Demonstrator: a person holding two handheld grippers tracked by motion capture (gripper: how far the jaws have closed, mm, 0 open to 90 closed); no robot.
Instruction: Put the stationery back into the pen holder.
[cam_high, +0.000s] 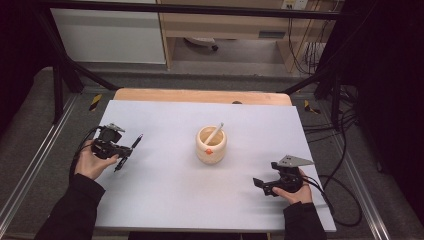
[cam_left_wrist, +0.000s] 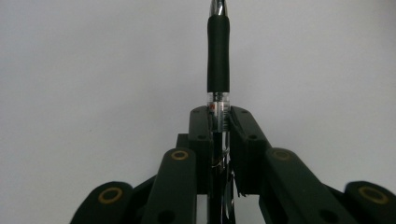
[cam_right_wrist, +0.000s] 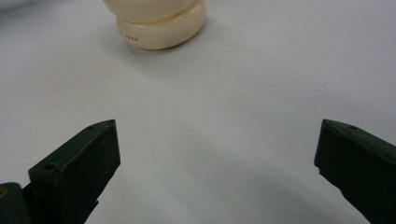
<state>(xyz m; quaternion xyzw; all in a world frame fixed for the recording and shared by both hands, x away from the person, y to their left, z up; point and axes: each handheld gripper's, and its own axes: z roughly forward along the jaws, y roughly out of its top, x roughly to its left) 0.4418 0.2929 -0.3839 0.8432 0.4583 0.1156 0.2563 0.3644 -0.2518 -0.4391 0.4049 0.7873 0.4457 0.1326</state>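
A: Nearest us, we have the pen (cam_left_wrist: 218, 60) clamped in the left tool (cam_high: 124, 150), out at the left side of the counter (cam_high: 165, 200). The jaws are pressed together on the clear barrel, just behind the black rubber grip, and the tip points away from the tool.

B: We judge it a light, stiff thing, so weight is no worry. The clear plastic looks smooth, though, and could slide or swivel between flat pads. The rubber sleeve would give us a surer hold, but then less of the tip end would stick out.

A: Agreed. Held crosswise as it is in the high view, it hangs a little above the white sheet, lower end toward us.

B: And the right tool (cam_high: 263, 185)?

A: At the near right, jaws spread wide, nothing between them, nothing touched. In its own view we look past them at the foot of the cup (cam_right_wrist: 161, 28).

B: Farther out, mid-counter, the cream cup (cam_high: 211, 145) stands upright with a white pen (cam_high: 215, 133) leaning in it. It looks ceramic to us, so heavier and breakable, and well apart from both tools.
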